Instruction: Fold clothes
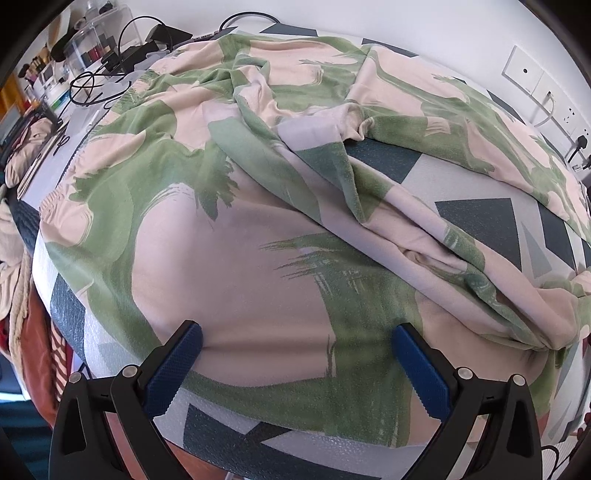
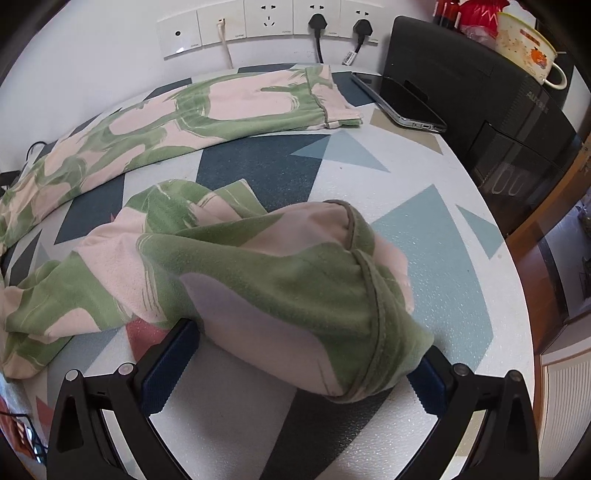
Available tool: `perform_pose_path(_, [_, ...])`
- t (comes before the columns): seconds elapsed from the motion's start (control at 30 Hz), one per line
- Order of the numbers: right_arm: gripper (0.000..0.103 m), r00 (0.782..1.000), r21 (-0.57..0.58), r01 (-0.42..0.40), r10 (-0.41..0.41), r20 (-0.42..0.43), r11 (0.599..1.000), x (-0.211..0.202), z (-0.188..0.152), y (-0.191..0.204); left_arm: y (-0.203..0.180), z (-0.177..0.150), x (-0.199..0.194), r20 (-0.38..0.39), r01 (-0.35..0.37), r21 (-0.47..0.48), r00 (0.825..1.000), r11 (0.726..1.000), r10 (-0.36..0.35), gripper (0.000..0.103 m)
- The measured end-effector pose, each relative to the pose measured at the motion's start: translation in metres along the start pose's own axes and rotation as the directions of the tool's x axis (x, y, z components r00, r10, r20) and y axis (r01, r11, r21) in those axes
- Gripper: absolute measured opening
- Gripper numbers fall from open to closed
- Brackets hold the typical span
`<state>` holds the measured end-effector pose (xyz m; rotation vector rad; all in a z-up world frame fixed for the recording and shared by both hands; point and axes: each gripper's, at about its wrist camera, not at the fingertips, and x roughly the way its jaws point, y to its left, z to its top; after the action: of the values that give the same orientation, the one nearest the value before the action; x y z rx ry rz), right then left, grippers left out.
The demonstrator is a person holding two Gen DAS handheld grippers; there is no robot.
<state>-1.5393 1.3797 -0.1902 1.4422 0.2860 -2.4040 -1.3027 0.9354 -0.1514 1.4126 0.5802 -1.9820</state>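
Trousers (image 1: 258, 229) in pink and green print lie spread over the patterned surface (image 2: 258, 162), and everything else is easiest placed from them. The waist end, with its gathered elastic, lies toward the cluttered side of the surface, while the two legs run off toward the wall sockets (image 2: 269, 18); one leg lies long and fairly flat beside the wall, its hem (image 2: 332, 107) just short of a phone (image 2: 402, 103). The other leg is bunched and rumpled, and its hemmed end rises off the surface between the blue pads of the right tongs (image 2: 295, 369). Those tongs stand wide apart with cloth draped against both pads, so whether they actually pinch the hem cannot be told; the lifted, rounded shape suggests the leg end is being carried or has just been let down. The left tongs (image 1: 295, 350) are released, spread wide over the seat of the trousers, perhaps to pin or smooth the cloth.

Folding looks unfinished: the garment is still open and creased, not a neat stack. Beyond the trousers, cables (image 1: 96, 85) and small boxes crowd the waist end, and a black appliance (image 2: 480, 110) with a mug (image 2: 528, 51) on top stands past the phone.
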Motion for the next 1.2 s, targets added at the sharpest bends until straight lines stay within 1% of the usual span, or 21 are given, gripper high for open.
perform_pose_path(0.37, [0.103,0.999,0.050,0.024,-0.026,0.046,0.998,-0.001,-0.005,0.000,0.009,-0.004,-0.003,0.002,-0.012,-0.039,1.000,0.999,0.012,0.103])
perform_pose_path(0.6, [0.103,0.998,0.074,0.035,-0.038,0.043,0.997,0.001,-0.002,0.001,0.016,-0.002,-0.003,-0.035,-0.015,-0.052,0.999,0.999,0.013,0.103])
perform_pose_path(0.7, [0.103,0.998,0.086,0.042,-0.046,0.048,0.995,0.001,-0.001,0.001,0.019,-0.004,-0.004,-0.024,-0.015,-0.049,1.000,0.999,0.013,0.103])
perform_pose_path(0.87, [0.103,0.997,0.076,0.045,-0.050,0.061,0.996,0.000,-0.003,0.001,0.024,-0.011,-0.007,0.019,-0.015,-0.047,1.000,0.999,0.016,0.103])
perform_pose_path(1.07, [0.103,0.999,0.067,0.032,-0.033,0.007,0.997,0.004,0.002,-0.002,0.030,-0.017,-0.010,0.049,-0.011,-0.033,0.999,0.999,0.012,0.103])
perform_pose_path(1.2, [0.103,1.000,0.064,0.030,-0.031,0.007,0.998,0.005,0.001,-0.003,0.035,-0.020,-0.010,0.068,-0.012,-0.037,0.998,0.999,0.014,0.103])
